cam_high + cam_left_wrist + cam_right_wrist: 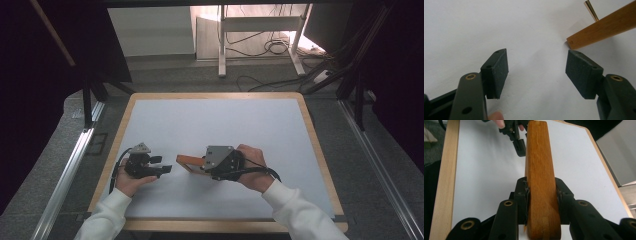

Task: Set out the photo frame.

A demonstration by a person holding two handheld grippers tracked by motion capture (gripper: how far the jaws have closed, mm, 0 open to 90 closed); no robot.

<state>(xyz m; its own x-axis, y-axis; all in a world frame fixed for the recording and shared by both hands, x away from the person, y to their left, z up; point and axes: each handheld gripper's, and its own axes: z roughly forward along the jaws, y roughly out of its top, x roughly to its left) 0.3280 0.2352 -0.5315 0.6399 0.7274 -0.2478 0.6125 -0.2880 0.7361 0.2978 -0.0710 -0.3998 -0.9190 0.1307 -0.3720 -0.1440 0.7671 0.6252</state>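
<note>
An orange-brown wooden piece (188, 163) hangs just above the white table top (215, 125), held at its right end. My right gripper (206, 168) points left and is shut on it. In the right gripper view the pads (524, 197) press both sides of the wooden piece (540, 157), which runs away from the camera. My left gripper (166, 165) lies left of the wood's free end, open, with nothing between its jaws. In the left gripper view its gap (536, 72) faces bare table, the wooden piece's end (604, 27) sits up right, and a thin brass-coloured rod (591, 10) shows behind it.
The table has a pale wooden rim (215, 95). Metal rails (70, 165) run along both sides on the grey floor. A white stand (260, 30) and loose cables (270, 47) are beyond the far edge. The left gripper (517, 142) shows ahead in the right gripper view.
</note>
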